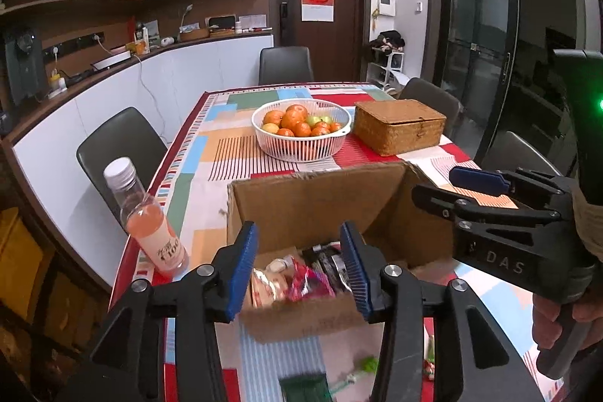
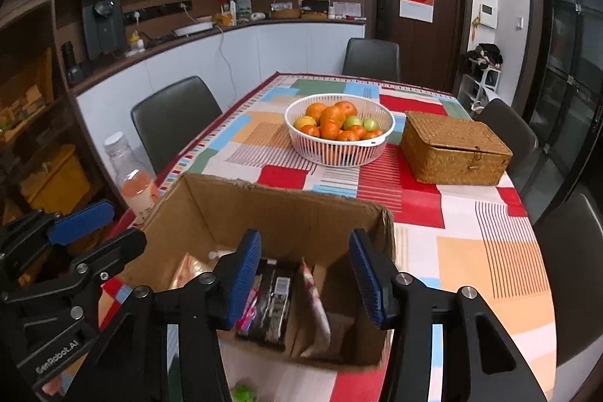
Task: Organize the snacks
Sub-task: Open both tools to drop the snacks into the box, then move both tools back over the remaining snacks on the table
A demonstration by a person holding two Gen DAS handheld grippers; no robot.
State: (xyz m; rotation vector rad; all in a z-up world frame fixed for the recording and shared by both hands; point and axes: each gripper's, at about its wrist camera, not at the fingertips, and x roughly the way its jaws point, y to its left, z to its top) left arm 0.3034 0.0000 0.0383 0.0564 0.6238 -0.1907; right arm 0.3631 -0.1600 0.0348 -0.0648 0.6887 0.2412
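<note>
cardboard box (image 2: 286, 213), snack packets (image 1: 301, 279), spread empty tongs (image 2: 303, 279)

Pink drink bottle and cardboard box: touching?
Apart. Left wrist view shows tablecloth between the bottle and the box.

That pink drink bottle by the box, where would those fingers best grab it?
Probably around the bottle on its straight label section, coming in level from the near side with the left gripper, which is closer and open. The bottle stands upright by the table edge, left of the cardboard box; its narrow neck and white cap offer less to hold.
</note>
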